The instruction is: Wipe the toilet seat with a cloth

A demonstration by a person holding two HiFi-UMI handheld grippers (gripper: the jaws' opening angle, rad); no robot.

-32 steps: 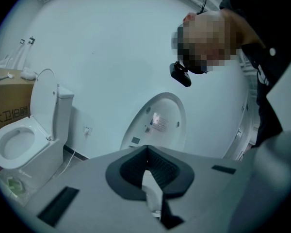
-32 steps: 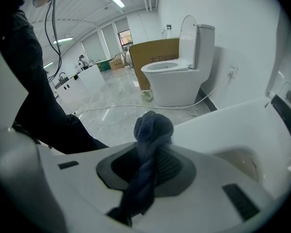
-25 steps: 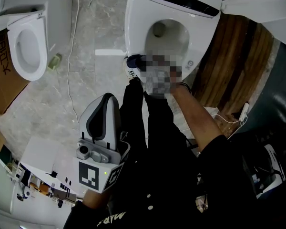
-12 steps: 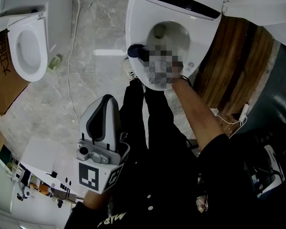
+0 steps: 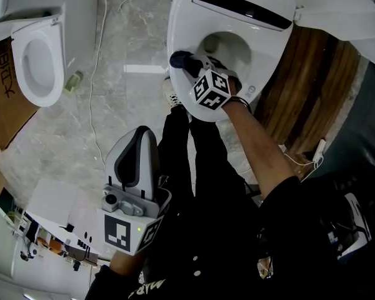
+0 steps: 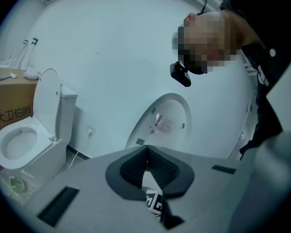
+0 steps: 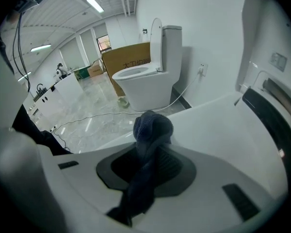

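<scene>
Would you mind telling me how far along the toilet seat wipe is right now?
Done: the right gripper has the dark cloth clamped in its jaws. In hand: the cloth's bunched end is at the left rim of the toilet seat. Left: the seat shows no marks separating wiped from unwiped, so coverage is unclear. The left gripper hangs idle, shut.

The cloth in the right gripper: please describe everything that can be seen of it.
The cloth is dark blue and looks soft. It is bunched into a rounded wad ahead of the right gripper, whose jaws are shut on it; a twisted tail runs back between them. The wad sits at the rim of the white toilet seat, seemingly pressed on it.
</scene>
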